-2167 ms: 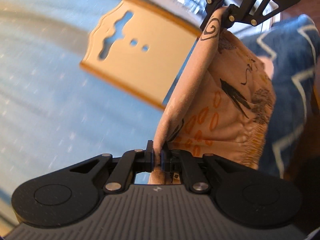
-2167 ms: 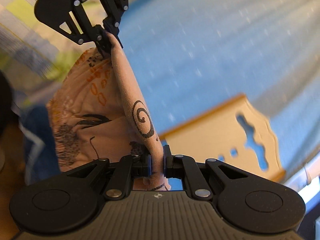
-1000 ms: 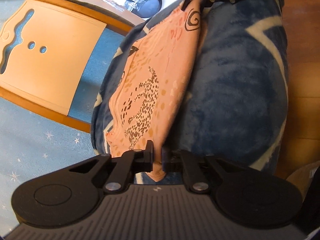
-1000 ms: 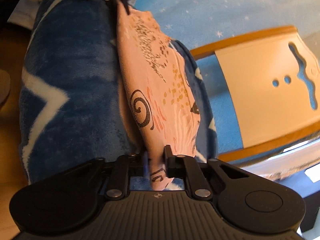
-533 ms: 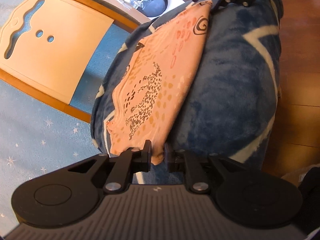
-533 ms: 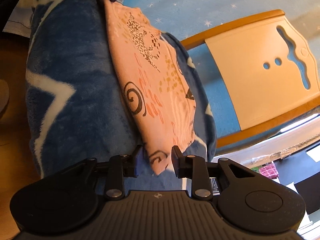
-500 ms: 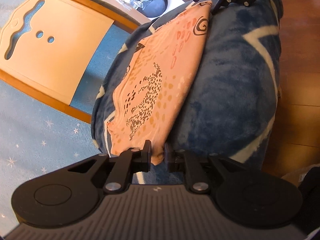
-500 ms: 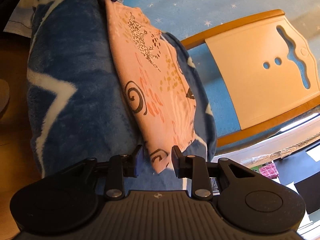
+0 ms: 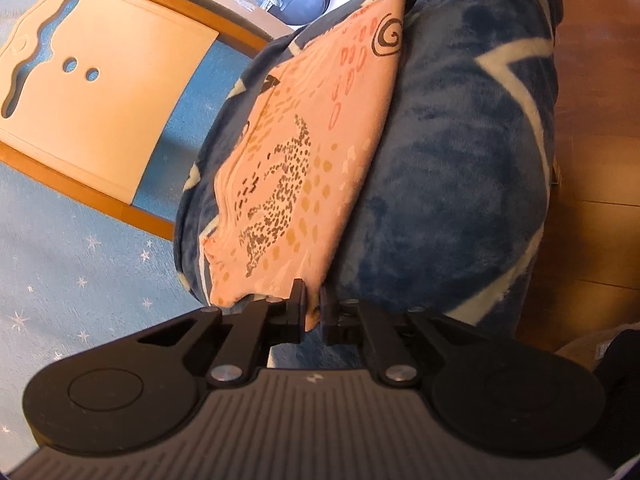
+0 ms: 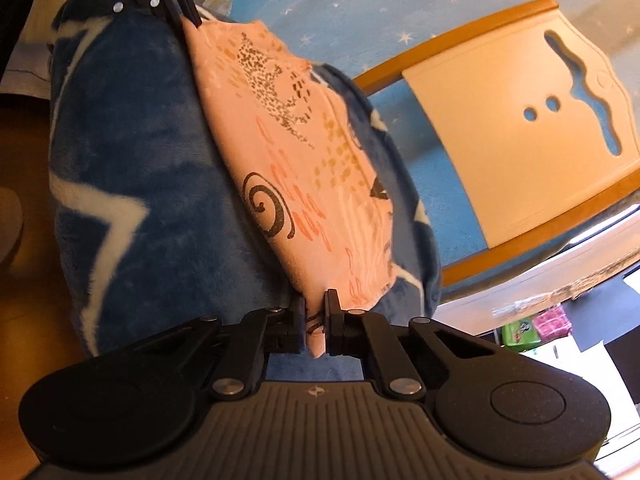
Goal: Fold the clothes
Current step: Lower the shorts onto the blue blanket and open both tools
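The peach cloth (image 9: 288,168) went from hanging to lying flat on the blue blanket (image 9: 460,168) (lower centre), left gripper (image 9: 311,312) and right gripper (image 10: 316,322) both still clamping its corners, so letting go looks next.

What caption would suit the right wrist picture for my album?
Both grippers, right and left, pinch opposite corners of a peach patterned garment laid on a blue blanket.

blue blanket with white zigzags (image 9: 460,168) under my work | cream chair back with cut-outs (image 9: 100,92) on my left | starred blue carpet (image 9: 80,264) | wood floor (image 9: 592,120) right
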Demonstrator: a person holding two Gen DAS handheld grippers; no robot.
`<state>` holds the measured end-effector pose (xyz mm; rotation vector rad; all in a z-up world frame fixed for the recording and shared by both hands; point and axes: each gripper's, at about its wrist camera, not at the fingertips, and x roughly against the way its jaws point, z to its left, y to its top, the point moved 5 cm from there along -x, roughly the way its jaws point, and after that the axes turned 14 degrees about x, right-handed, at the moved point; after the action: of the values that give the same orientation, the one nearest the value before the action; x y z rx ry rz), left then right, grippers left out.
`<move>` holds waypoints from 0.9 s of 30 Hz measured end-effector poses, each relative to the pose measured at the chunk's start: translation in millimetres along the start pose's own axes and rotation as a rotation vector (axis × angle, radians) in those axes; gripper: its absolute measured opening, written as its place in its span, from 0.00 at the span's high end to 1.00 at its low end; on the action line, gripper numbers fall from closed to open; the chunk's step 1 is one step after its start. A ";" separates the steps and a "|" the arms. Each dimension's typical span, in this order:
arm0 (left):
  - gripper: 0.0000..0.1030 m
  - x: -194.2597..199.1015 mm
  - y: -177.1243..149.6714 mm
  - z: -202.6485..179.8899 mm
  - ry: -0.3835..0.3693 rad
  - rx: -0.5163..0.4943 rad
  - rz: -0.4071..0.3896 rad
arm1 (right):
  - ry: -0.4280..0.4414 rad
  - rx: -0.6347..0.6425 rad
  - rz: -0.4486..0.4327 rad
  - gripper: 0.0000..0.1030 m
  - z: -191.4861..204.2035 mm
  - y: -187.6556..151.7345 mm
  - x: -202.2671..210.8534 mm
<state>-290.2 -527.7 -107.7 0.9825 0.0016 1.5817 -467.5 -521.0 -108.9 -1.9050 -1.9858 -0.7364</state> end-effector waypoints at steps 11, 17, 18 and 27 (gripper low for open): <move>0.93 13.5 -4.8 13.8 -0.021 0.168 0.059 | 0.039 -0.135 0.023 0.90 -4.9 -3.9 4.1; 0.93 14.7 -8.7 14.9 -0.019 0.201 0.077 | 0.067 -0.225 0.035 0.89 -1.7 -7.9 11.9; 0.93 14.5 -8.6 15.3 -0.019 0.205 0.079 | 0.068 -0.228 0.038 0.89 -0.8 -8.6 12.6; 0.94 15.1 -8.9 15.5 -0.019 0.229 0.081 | 0.082 -0.330 0.054 0.83 -4.7 -14.9 23.4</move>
<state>-272.9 -520.7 -93.5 1.1878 0.1333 1.6721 -484.8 -503.9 -94.8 -2.0570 -1.8462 -1.1682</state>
